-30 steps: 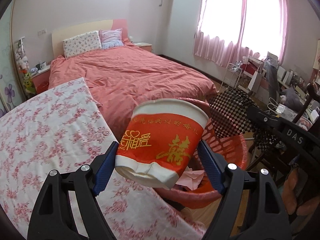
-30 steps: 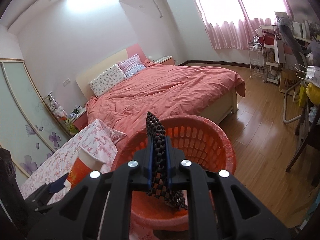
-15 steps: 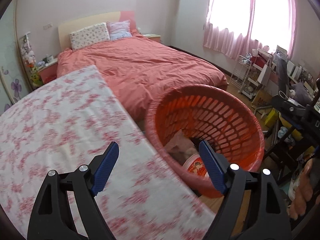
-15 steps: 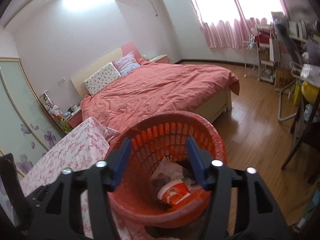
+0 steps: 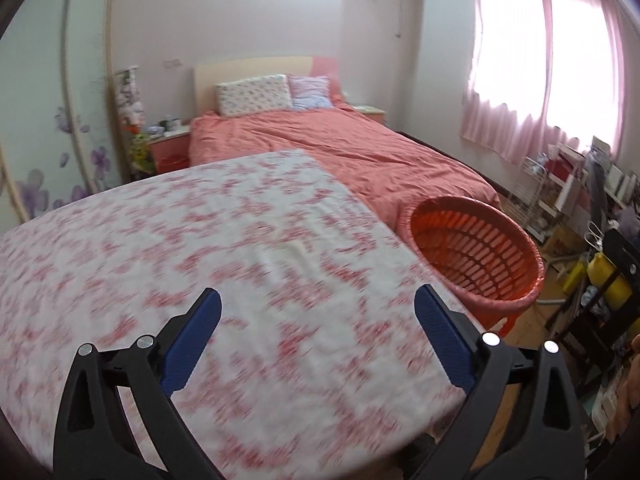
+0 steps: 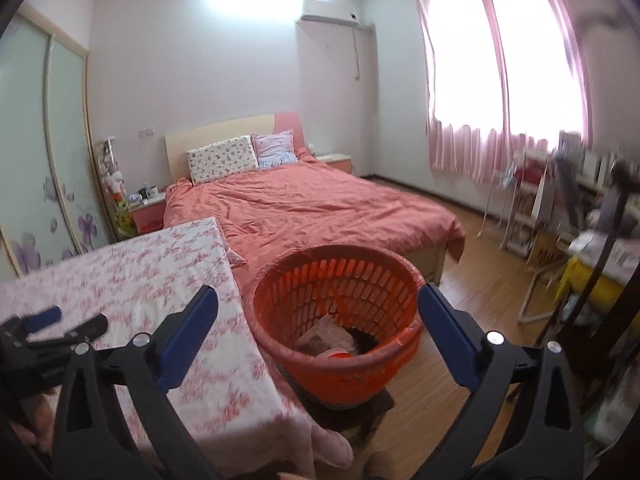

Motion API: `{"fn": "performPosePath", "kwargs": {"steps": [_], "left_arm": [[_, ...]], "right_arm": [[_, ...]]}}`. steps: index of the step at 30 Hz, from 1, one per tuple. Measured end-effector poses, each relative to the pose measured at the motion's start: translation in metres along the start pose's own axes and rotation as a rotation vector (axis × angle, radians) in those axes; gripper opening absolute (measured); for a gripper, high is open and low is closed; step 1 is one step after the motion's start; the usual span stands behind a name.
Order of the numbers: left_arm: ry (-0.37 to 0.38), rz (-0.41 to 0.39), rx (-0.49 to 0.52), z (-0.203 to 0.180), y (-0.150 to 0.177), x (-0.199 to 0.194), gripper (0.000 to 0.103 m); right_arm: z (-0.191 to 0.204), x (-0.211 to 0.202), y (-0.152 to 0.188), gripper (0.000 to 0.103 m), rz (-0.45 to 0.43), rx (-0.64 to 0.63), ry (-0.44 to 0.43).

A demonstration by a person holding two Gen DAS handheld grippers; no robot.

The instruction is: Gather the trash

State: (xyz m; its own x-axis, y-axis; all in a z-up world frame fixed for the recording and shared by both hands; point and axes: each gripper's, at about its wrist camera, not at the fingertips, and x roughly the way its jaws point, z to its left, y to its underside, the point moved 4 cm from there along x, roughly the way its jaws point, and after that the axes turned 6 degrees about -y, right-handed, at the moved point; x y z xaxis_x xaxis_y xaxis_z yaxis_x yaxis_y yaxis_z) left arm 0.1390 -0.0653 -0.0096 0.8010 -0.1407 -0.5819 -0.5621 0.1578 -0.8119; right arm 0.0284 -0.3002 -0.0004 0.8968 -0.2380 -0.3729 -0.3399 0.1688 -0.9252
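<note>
Left tool (image 5: 316, 308): my nearest view; its 2 blue pads are spread wide and still opening, with nothing between them, only the bench cloth below.
Right tool (image 6: 318, 304): jaws also opening, close to full spread, empty; I see the basket framed between the pads but not touched by them.
Left tool seen from the right camera (image 6: 40, 322): it sits at the lower left edge over the bench, with part of a hand (image 6: 34, 420) under it.
Bench (image 5: 200, 264): covered in a white cloth with red flowers; blurred in my left view, and I see no item lying on it.
Basket (image 6: 340, 376): orange, slotted wall, standing just beside the bench's right edge on a dark low stand.
Trash (image 6: 332, 336): lying in the bottom of the basket; I make out pale crumpled paper, a dark piece and a bit of red and white, but cannot tell each item apart.
Floor (image 6: 460, 360): wood boards, right of the basket.
Bed (image 6: 312, 208): behind the bench and basket, coral cover, 2 pillows at the headboard.
Curtains (image 6: 500, 80): pink, over the bright window at far right.
</note>
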Motion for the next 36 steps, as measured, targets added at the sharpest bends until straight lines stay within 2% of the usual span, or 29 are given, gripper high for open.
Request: {"fn": "performPosePath", "kwargs": {"steps": [5, 11, 16, 24, 36], "left_arm": [[-0.063, -0.063, -0.035, 0.019, 0.019, -0.036, 0.1], [-0.117, -0.074, -0.112, 0.037, 0.043, -0.063, 0.1], [-0.174, -0.093, -0.128, 0.041, 0.058, -0.078, 0.1], [-0.266, -0.115, -0.125, 0.042, 0.078, -0.092, 0.1], [-0.283, -0.07, -0.154, 0.045, 0.092, -0.092, 0.1]], "right_arm": [[0.024, -0.041, 0.011, 0.099, -0.045, -0.065, 0.046], [0.04, -0.068, 0.024, 0.099, -0.046, -0.067, 0.047], [0.046, -0.084, 0.035, 0.099, -0.045, -0.053, 0.061], [0.05, -0.095, 0.048, 0.099, -0.051, -0.047, 0.127], [0.051, -0.087, 0.061, 0.099, -0.004, -0.037, 0.175]]}}
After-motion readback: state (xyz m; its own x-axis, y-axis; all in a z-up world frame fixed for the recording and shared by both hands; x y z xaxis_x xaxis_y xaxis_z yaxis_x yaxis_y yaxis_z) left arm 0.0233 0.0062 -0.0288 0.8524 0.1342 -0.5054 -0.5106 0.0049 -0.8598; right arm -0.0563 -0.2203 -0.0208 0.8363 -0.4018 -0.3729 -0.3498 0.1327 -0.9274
